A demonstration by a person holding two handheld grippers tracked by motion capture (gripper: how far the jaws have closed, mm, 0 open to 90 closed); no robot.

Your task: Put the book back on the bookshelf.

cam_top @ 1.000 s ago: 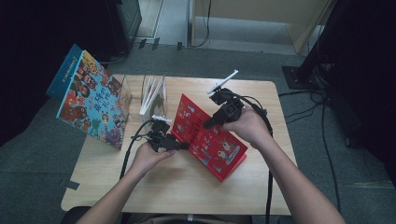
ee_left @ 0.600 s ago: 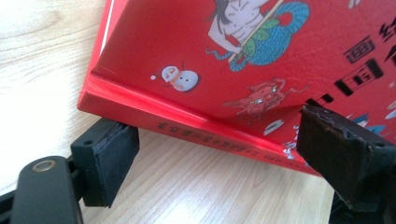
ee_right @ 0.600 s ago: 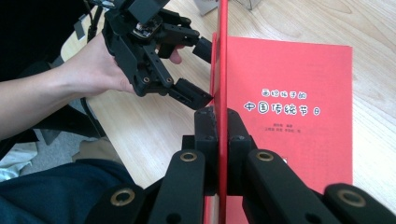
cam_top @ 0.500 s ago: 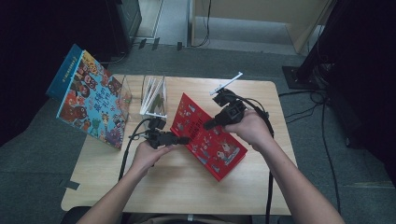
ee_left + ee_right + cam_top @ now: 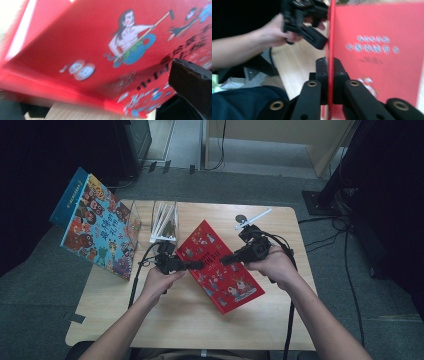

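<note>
Slightly lower now, our right gripper (image 5: 328, 67) stays clamped on the red book's (image 5: 220, 265) edge above the table (image 5: 175, 320); our left gripper (image 5: 197, 265) touches its cover, grip unclear.

- The right gripper (image 5: 225, 260), held in the person's right hand (image 5: 275, 265), points toward the left gripper; in its own view its two black jaws stand pressed together on the thin edge of the red book (image 5: 372, 50).
- The left gripper (image 5: 197, 265), held in the left hand (image 5: 159, 280), points toward the right gripper, their tips close together.
- In the right gripper view one left jaw lies against the book's edge, just beyond the right jaws; whether the left pair clamps is unclear.
- Both forearms come in from below, angled toward each other.
</note>
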